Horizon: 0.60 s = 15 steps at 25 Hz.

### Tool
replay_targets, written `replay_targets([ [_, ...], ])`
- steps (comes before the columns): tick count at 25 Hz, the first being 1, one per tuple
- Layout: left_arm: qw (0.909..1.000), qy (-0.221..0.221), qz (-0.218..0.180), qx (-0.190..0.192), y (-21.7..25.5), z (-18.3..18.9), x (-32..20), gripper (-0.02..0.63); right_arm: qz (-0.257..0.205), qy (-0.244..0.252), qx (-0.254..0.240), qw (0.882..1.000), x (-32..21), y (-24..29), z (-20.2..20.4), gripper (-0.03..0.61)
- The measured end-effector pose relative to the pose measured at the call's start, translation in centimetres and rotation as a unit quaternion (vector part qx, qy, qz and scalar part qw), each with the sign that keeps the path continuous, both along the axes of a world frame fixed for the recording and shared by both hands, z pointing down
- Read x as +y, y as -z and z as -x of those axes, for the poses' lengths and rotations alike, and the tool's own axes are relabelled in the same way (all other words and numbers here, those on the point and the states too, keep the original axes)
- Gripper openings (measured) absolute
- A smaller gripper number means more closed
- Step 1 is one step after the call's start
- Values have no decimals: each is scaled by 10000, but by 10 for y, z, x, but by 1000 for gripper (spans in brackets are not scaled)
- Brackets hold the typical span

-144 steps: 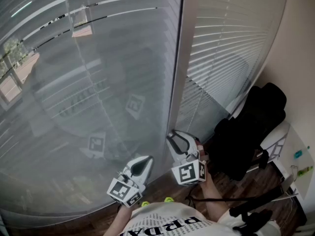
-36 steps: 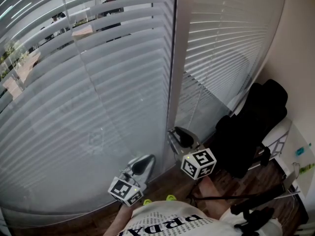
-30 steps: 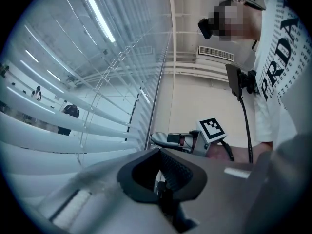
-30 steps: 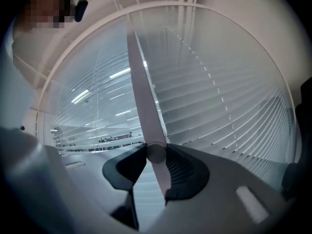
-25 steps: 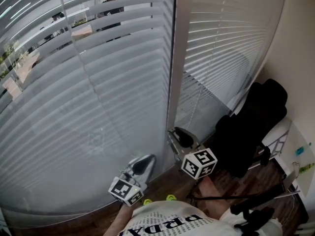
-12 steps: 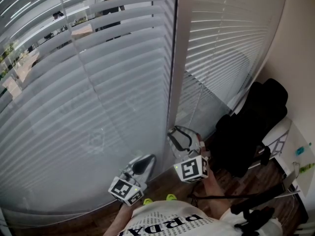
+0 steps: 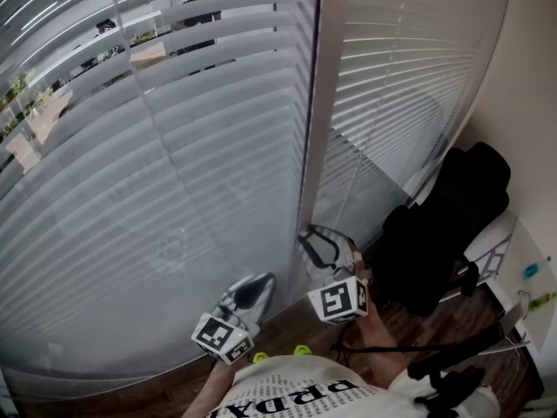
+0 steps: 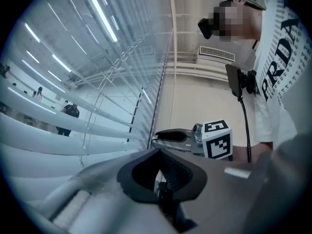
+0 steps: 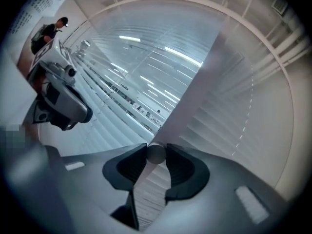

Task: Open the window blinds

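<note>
- Since the earliest frame the left blind (image 7: 157, 190) has changed face. Its slats now show broad and pale, and the lower ones overlap into a near-solid sheet. Only the top ones leave strips of the outdoors, and the reflections of the grippers are gone from it.
- Low in front of that blind hangs the left gripper (image 7: 261, 281), its jaw tips met on nothing and clear of any cord. It looks idle.
- The window post (image 7: 315, 103) divides the two blinds, and the right gripper (image 9: 156, 150) sits just at its foot.
- That gripper has rolled since a second ago, so its marker cube (image 7: 338, 300) now turns a different face to the head view. Its jaws have just been closing, and a small round knob (image 9: 156, 155) is pinched between their tips. I take the knob for the end of the blind's tilt control.
- Further right, the right blind (image 7: 409, 85) lies near shut, with only thin bright lines between its slats.
- The step in hand looks like twisting the knob to tilt the slats. With most of the left blind still closed, the task seems well short of done.
- The next move probably calls for another roll of the right wrist, keeping the tips clamped firmly so the smooth knob does not slip out. Watching the slats should show which direction widens the gaps.
</note>
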<state>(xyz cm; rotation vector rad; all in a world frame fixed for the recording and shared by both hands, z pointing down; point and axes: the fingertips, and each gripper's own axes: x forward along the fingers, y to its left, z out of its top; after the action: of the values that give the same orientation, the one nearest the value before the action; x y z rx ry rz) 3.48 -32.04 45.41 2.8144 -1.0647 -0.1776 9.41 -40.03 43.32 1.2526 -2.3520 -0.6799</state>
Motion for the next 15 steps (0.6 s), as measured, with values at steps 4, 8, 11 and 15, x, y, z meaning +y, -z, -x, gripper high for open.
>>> replay_targets([
  [4, 10000, -20, 3, -2, -1, 0, 1, -8, 378, 9, -571, 9977, 0, 1, -1, 133],
  [8, 10000, -42, 14, 3, -1, -2, 0, -8, 758, 28, -1190, 9900, -2, 2, -4, 133],
  [11, 10000, -77, 0, 1, -2, -2, 1, -8, 988, 59, -1585, 9824, -3, 2, -5, 133],
  [15, 10000, -61, 26, 5, -3, -2, 0, -8, 1348, 117, -2281, 9642, -5, 1, -9, 133],
])
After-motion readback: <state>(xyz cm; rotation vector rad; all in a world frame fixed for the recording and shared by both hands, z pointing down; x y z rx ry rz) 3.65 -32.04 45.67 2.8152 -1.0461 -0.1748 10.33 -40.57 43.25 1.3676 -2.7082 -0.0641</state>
